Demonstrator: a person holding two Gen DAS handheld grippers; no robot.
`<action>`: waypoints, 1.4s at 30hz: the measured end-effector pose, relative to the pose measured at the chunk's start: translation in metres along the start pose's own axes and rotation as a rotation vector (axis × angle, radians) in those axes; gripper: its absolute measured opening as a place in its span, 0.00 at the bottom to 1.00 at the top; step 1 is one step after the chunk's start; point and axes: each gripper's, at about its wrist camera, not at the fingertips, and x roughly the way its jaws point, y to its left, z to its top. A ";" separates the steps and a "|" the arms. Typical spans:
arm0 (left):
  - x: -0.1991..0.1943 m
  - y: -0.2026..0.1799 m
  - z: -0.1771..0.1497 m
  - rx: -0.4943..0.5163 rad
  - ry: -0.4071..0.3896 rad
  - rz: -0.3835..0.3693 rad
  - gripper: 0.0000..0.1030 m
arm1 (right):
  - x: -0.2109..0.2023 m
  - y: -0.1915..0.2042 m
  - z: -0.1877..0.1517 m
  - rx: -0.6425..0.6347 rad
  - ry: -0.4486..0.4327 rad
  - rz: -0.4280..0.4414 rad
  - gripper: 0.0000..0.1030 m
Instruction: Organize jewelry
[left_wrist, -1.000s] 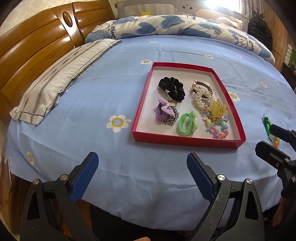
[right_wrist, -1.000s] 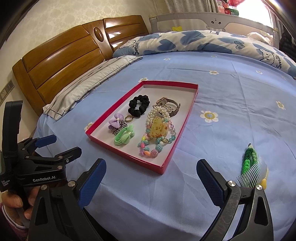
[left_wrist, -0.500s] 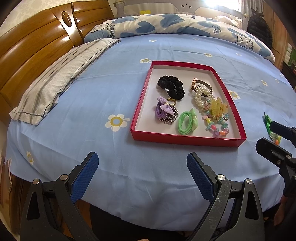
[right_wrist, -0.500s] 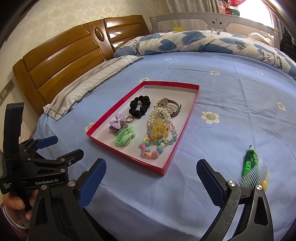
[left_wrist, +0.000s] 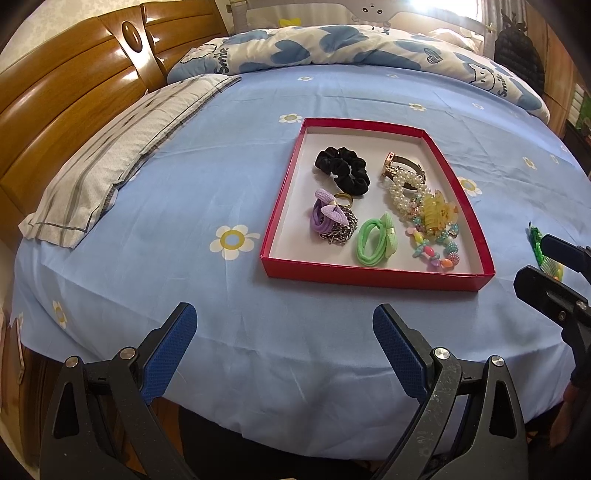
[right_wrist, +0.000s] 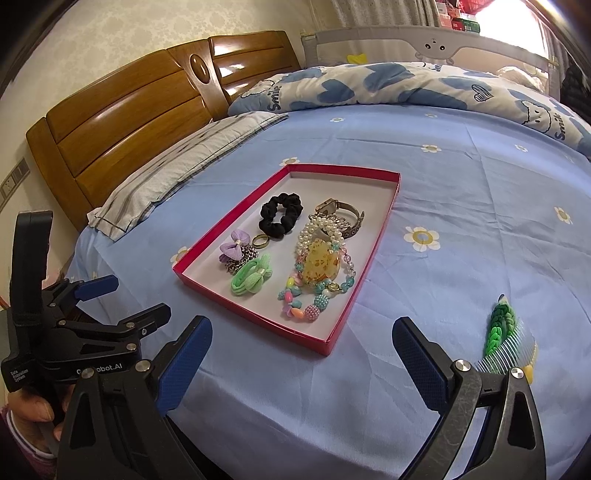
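Right wrist view shows the green comb (right_wrist: 499, 338) lying alone on the bed (right_wrist: 461, 192), just outside the red tray (right_wrist: 341, 326) that gathers the other jewelry, both tongs, right (right_wrist: 302, 352) and left (left_wrist: 282, 347), spread wide and empty, likely readying its pickup.

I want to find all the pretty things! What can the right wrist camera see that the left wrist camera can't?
Only the right wrist view shows the whole green braided comb lying on the sheet outside the box, and a hand gripping the left gripper. Only the left wrist view shows the open right gripper, which hides most of that comb. Both show the red box holding the black scrunchie, pearls and green hair tie.
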 end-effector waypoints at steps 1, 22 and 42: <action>0.000 0.000 0.000 -0.001 0.000 -0.002 0.94 | 0.000 0.000 0.000 0.000 0.000 0.000 0.96; -0.003 -0.003 0.001 0.016 -0.018 0.025 0.94 | -0.002 -0.002 0.005 0.000 -0.007 0.002 0.96; -0.001 -0.005 0.001 0.020 -0.015 0.023 0.94 | -0.003 -0.003 0.006 0.000 -0.010 0.002 0.96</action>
